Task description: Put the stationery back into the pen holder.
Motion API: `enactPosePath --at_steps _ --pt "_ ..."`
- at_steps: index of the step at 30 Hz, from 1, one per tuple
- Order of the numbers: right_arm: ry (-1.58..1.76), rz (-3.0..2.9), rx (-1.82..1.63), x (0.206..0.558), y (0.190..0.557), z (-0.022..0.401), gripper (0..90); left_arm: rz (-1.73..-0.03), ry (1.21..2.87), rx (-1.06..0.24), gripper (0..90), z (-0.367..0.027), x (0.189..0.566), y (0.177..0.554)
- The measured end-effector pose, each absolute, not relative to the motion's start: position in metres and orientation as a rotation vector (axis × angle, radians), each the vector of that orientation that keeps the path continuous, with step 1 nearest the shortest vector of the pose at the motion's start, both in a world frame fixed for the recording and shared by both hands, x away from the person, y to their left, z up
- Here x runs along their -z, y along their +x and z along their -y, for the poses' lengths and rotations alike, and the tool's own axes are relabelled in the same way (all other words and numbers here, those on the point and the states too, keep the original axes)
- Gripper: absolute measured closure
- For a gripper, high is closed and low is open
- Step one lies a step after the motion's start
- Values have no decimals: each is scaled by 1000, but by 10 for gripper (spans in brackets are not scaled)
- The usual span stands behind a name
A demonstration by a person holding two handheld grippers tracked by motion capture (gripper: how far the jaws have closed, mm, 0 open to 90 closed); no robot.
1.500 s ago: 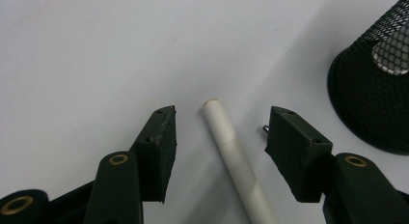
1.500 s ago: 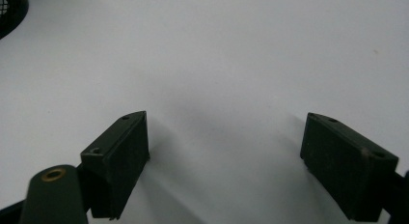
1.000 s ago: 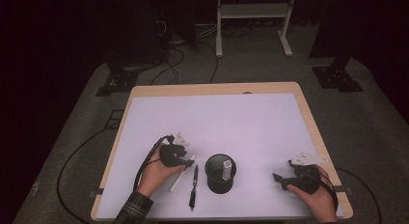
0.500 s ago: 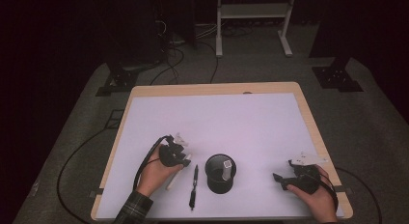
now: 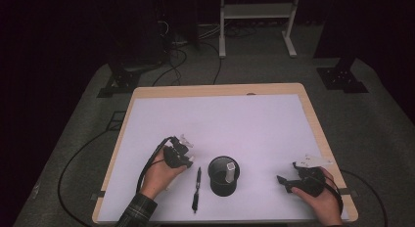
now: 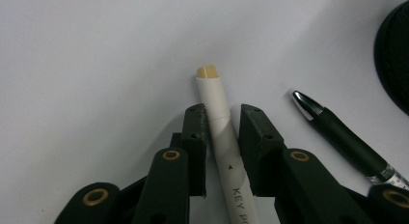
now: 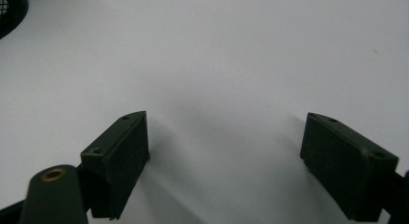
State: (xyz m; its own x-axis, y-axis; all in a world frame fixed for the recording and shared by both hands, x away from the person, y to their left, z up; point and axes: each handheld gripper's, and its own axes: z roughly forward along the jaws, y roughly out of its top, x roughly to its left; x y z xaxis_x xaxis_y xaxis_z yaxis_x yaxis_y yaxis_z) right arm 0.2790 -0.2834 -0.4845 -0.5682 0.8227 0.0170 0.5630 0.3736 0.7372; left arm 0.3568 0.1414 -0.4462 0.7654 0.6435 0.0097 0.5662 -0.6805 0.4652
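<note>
Left tongs (image 6: 223,115) closing around a white marker (image 6: 219,113) that lies flat on the counter (image 5: 254,114); right tongs (image 7: 226,161) wide open and empty.

The left jaws have just been closing and now sit on either side of the white marker's barrel, near its tan tip; whether the pads are already pressing I cannot tell. A black pen (image 6: 337,137) lies just beside it, and a black mesh cup (image 5: 223,175) holding another white marker stands to the right. Risks, as I judge them: the round barrel could roll or slip from a grip so near its end, droop when lifted, or nudge the pen alongside.
</note>
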Motion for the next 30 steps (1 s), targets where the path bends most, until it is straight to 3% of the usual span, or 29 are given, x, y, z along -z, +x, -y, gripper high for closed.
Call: enactPosePath --at_steps 17,30 --pt "1210 -2285 -1018 485 279 283 163 -973 2630 -222 788 -127 441 366" --pt "1207 -2286 -1018 484 279 284 163 -946 2524 -145 789 -143 443 369"
